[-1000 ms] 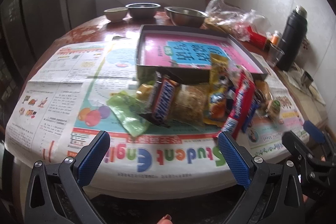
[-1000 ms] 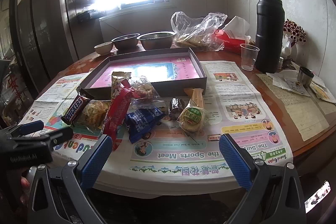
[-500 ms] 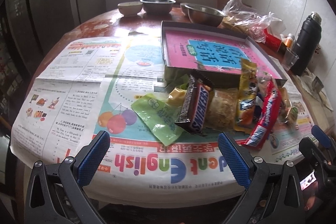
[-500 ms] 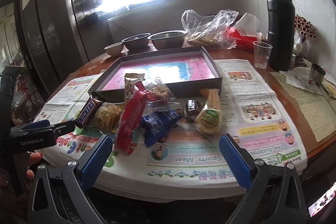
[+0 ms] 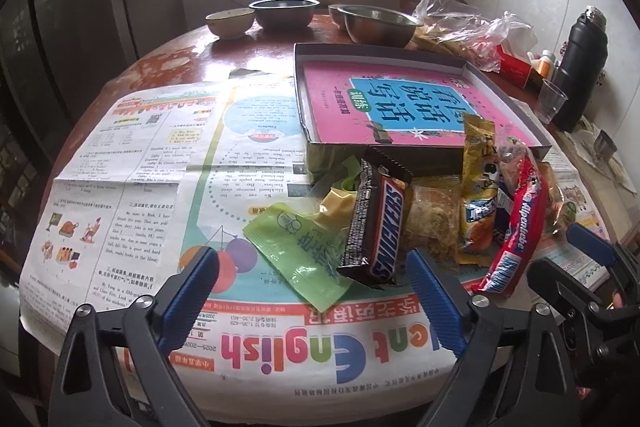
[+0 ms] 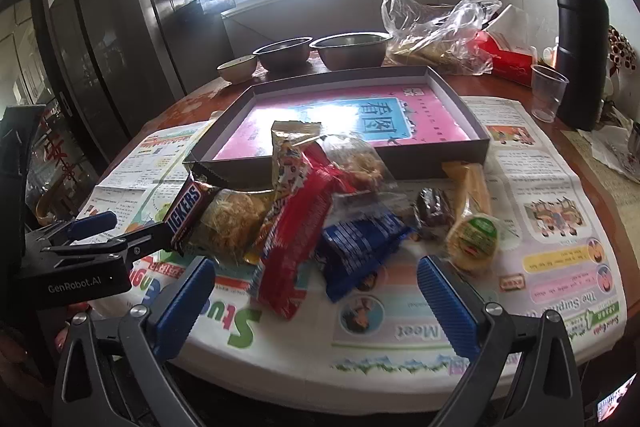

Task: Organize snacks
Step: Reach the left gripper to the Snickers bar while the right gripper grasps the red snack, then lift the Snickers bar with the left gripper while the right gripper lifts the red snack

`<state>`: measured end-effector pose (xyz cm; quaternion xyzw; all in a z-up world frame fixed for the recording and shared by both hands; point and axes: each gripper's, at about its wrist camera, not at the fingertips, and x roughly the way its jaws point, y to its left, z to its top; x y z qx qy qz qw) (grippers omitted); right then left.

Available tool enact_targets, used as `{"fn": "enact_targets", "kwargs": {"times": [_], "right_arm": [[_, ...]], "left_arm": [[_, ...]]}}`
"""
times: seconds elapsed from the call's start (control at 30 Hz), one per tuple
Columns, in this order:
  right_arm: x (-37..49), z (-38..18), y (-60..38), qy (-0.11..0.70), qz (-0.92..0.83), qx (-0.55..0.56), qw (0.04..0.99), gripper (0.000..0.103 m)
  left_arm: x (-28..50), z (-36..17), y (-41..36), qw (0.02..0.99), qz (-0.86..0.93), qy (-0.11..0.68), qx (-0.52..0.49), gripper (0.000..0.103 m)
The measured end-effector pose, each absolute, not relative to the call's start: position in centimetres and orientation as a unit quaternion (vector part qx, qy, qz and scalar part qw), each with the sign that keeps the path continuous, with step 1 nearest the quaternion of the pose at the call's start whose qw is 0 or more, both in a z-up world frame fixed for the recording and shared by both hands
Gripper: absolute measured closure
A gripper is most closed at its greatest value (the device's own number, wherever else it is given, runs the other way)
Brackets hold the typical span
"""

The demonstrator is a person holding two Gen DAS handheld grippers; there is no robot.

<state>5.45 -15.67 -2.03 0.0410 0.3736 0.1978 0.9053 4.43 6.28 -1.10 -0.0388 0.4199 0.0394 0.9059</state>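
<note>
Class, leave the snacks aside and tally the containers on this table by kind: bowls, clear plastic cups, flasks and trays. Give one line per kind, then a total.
Bowls: 3 (pale bowl, smaller metal bowl, larger metal bowl); a further rim behind the larger one cannot be settled.
Clear plastic cup: 1
Black flask: 1
Tray: 1
Total: 6

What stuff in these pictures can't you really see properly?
- Left wrist view: most of the yellow wrapper, covered by the Snickers bar and the green packet.
- Right wrist view: the red packet is motion-blurred, so its label is unreadable.
- Both views: what is in the metal bowls, hidden by their rims.
- Right wrist view: what is inside the crumpled plastic bag.
</note>
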Motion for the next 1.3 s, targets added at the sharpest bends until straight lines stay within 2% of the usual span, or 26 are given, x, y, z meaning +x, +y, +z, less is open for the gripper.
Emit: {"fn": "enact_targets", "kwargs": {"times": [0.07,0.13,0.23,0.43,0.53,0.7,0.8,1.0,1.3], "right_arm": [[5.8,-2.0,-15.0,0.373,0.196,0.035,0.906,0.005],[6.2,-2.1,-14.6,0.376,0.198,0.03,0.905,0.014],[6.7,-2.3,-13.9,0.38,0.202,0.023,0.903,0.027],[7.5,-2.5,-13.5,0.379,0.204,0.017,0.902,0.046],[7.9,-2.7,-13.5,0.38,0.207,0.021,0.901,0.053],[8.2,-2.7,-13.6,0.378,0.214,0.025,0.9,0.06],[8.4,-2.7,-13.5,0.376,0.222,0.024,0.899,0.067],[8.3,-2.9,-13.6,0.37,0.241,0.027,0.897,0.078],[7.7,-2.6,-14.3,0.361,0.263,0.044,0.894,0.082]], "left_arm": [[4.5,-1.2,6.3,0.905,0.03,0.422,-0.039,0.016],[4.6,-1.4,6.2,0.903,0.018,0.427,-0.038,0.024],[4.7,-1.6,5.9,0.902,0.006,0.431,-0.036,0.028],[5.1,-1.7,5.2,0.9,-0.018,0.435,-0.03,0.044],[5.5,-1.9,4.6,0.898,-0.025,0.44,-0.019,0.052],[6.0,-2.4,3.6,0.892,-0.033,0.451,0.0,0.057],[6.4,-2.9,3.8,0.887,-0.039,0.461,-0.013,0.071],[6.4,-2.9,4.8,0.886,-0.059,0.457,-0.052,0.073],[5.7,-1.6,5.8,0.889,-0.073,0.444,-0.089,0.074]]}}
